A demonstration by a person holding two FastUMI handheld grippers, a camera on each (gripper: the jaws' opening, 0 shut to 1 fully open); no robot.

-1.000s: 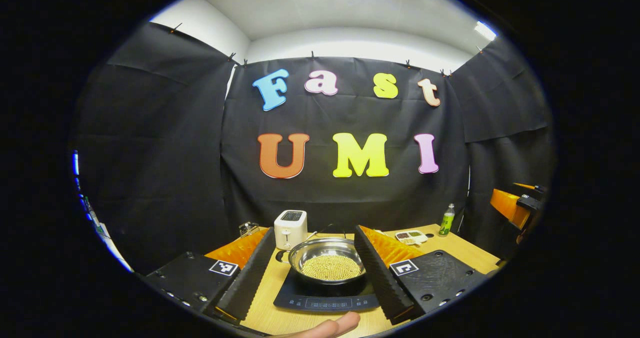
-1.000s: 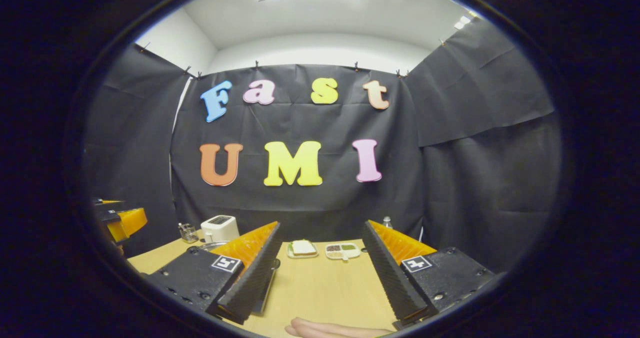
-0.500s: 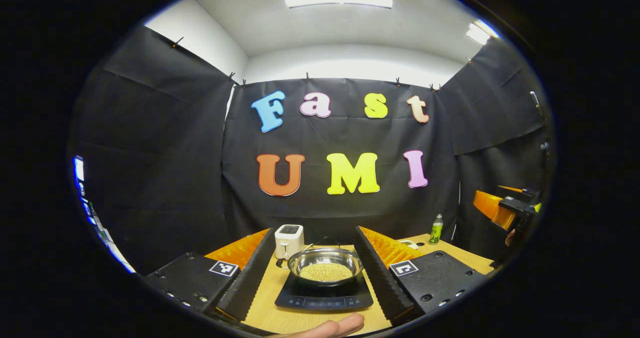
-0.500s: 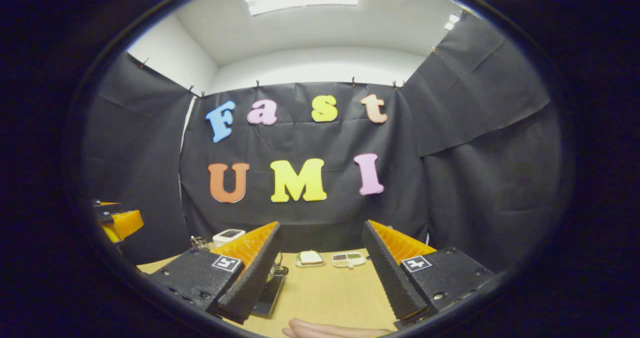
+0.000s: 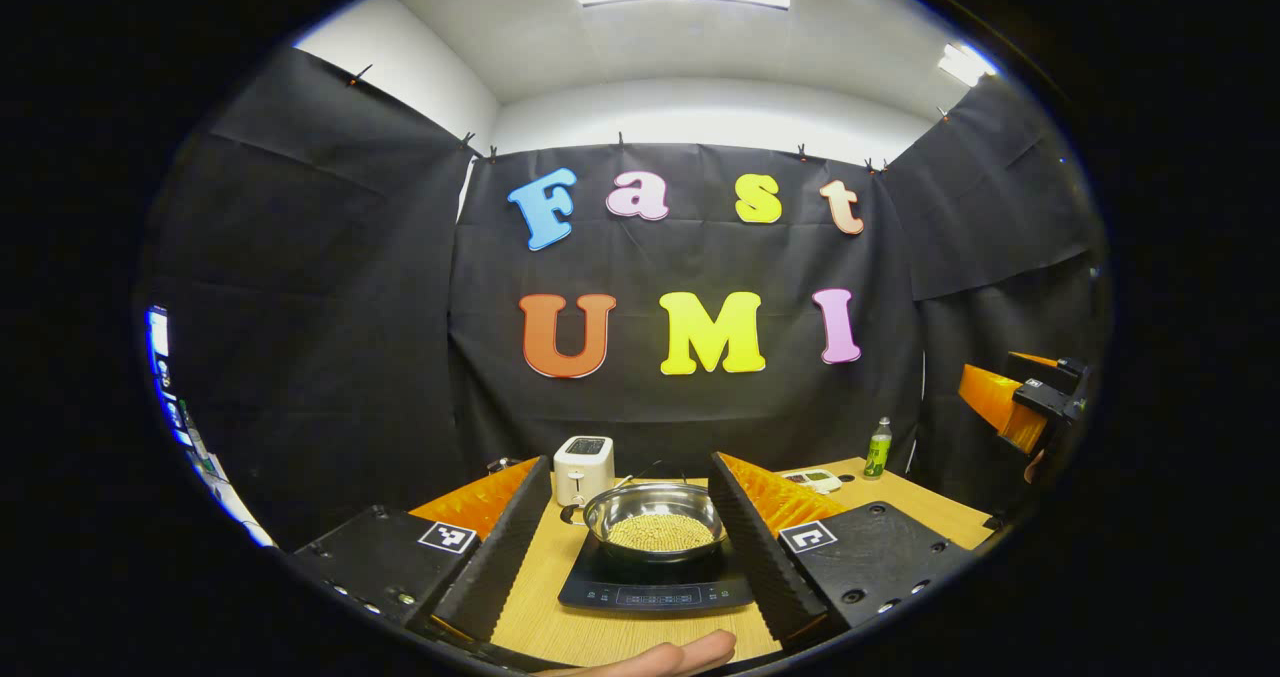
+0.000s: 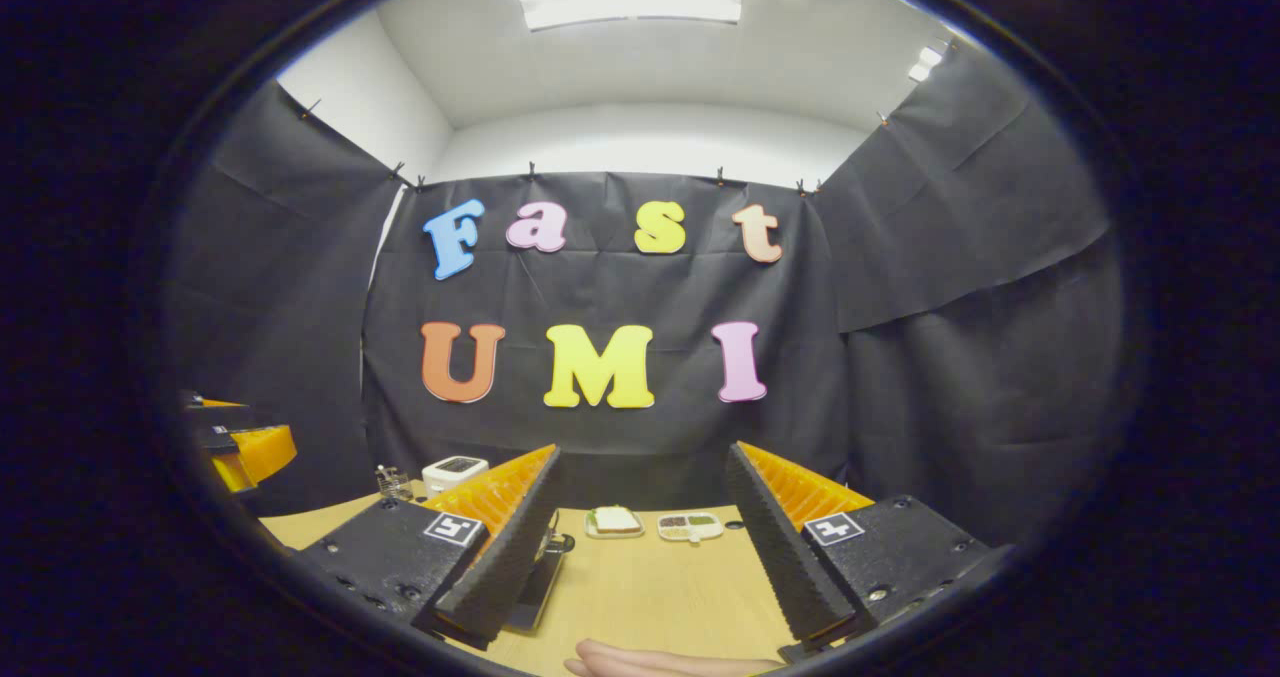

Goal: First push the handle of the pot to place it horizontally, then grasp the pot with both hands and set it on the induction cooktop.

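The shiny steel pot [image 5: 655, 519], filled with pale beans, already sits on the flat black induction cooktop [image 5: 655, 587], so by my reading the placing step is done and both tools are clear of it; what remains, if anything, is only to draw back and rest.

In the left gripper view, the left gripper [image 5: 630, 547] has its jaws spread wide and empty, one finger on each side of the pot but nearer the camera and apart from it. A white toaster [image 5: 583, 467] stands just behind the pot to the left, and a green bottle [image 5: 877, 448] stands far right on the light wooden table [image 5: 600, 637]. The pot's handle is hard to make out.

In the right gripper view, the right gripper [image 6: 640, 547] is likewise wide open, holding nothing, over bare table. A small plate of bread [image 6: 613, 522] and a divided white dish [image 6: 689, 526] lie at the far edge. Black cloth walls enclose the booth beneath a lit white ceiling.
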